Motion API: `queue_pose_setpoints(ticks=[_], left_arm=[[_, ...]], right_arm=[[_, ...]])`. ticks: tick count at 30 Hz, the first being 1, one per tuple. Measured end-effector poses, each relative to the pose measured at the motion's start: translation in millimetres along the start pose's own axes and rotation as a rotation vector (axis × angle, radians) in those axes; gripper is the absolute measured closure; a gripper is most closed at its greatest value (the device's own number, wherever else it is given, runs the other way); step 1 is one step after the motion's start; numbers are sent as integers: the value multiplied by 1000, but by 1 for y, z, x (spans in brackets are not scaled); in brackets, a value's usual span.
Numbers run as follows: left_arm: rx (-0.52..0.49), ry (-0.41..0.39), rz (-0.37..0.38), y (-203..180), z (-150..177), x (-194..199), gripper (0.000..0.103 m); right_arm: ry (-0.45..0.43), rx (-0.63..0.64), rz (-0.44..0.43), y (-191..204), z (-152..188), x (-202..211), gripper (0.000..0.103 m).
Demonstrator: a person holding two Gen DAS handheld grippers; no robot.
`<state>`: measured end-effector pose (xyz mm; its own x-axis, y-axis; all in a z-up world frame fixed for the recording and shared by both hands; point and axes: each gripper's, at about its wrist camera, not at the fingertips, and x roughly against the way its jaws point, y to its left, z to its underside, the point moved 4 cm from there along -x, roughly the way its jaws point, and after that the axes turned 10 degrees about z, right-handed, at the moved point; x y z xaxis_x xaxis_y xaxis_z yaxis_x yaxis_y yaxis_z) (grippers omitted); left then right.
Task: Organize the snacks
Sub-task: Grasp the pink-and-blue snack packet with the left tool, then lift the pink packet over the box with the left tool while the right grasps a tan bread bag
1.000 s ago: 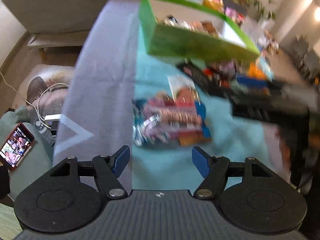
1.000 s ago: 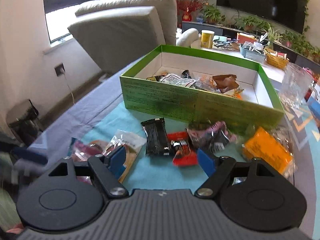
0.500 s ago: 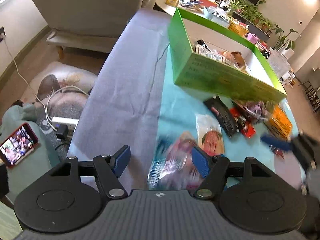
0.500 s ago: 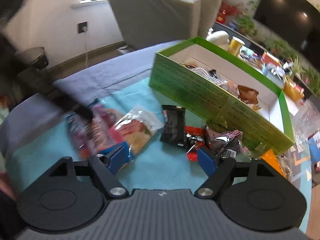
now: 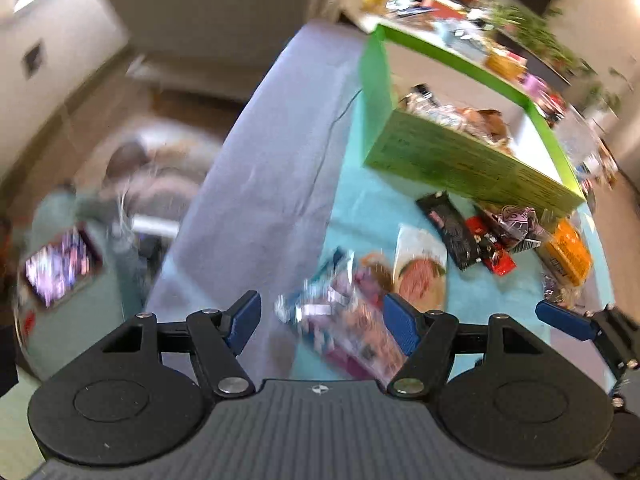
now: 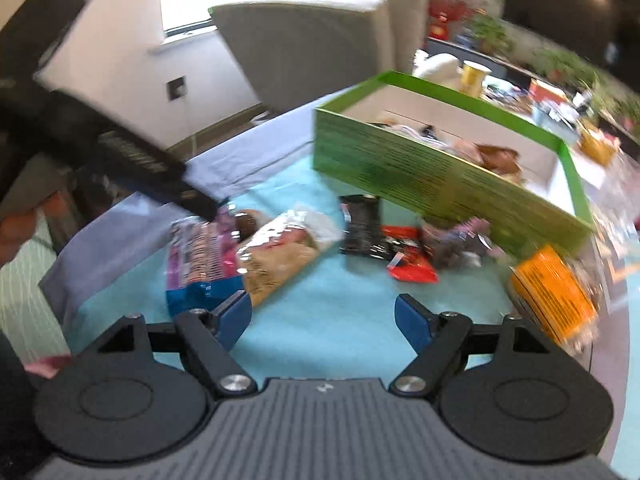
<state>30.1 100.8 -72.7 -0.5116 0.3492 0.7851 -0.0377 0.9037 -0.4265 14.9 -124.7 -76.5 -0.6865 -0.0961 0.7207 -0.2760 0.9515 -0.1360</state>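
Note:
A pink and blue snack packet (image 5: 344, 320) lies on the teal cloth (image 5: 380, 208), right between the fingers of my left gripper (image 5: 320, 324), which is open and hovers over it; no pad presses on it. In the right wrist view the left gripper (image 6: 192, 200) reaches down to the far end of that packet (image 6: 204, 256). My right gripper (image 6: 324, 316) is open over bare cloth. Beyond lie a clear cookie packet (image 6: 280, 256), a black bar (image 6: 360, 228), a red wrapper (image 6: 412, 268) and an orange packet (image 6: 556, 292). The green box (image 6: 440, 176) holds several snacks.
A grey-purple cloth (image 5: 272, 160) covers the table's left part up to its edge. A lit phone (image 5: 60, 264) lies low on the left. A beige armchair (image 6: 312, 40) stands behind the table. A side table with a yellow cup (image 6: 474, 76) is behind the box.
The left gripper has rolled and closed in on the pink and blue packet, which now sits between its fingers. The right view has swung, bringing the left gripper in at the upper left.

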Motion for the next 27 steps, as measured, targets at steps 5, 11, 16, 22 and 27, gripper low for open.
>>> queue_pose_setpoints(ticks=[5, 11, 16, 22, 27], left_arm=[[194, 52, 21, -1, 7, -11, 37], [90, 18, -88, -31, 4, -27, 27], [-82, -23, -150, -48, 8, -40, 27], [-106, -46, -18, -45, 10, -27, 68], [-133, -110, 11, -41, 3, 1, 68]], right_arm=[[-9, -39, 2, -5, 4, -6, 43], [-38, -67, -10, -12, 11, 0, 43], [-35, -120, 33, -30, 20, -1, 43], [-22, -221, 40, -50, 26, -3, 43], [-27, -231, 27, -49, 24, -2, 43]])
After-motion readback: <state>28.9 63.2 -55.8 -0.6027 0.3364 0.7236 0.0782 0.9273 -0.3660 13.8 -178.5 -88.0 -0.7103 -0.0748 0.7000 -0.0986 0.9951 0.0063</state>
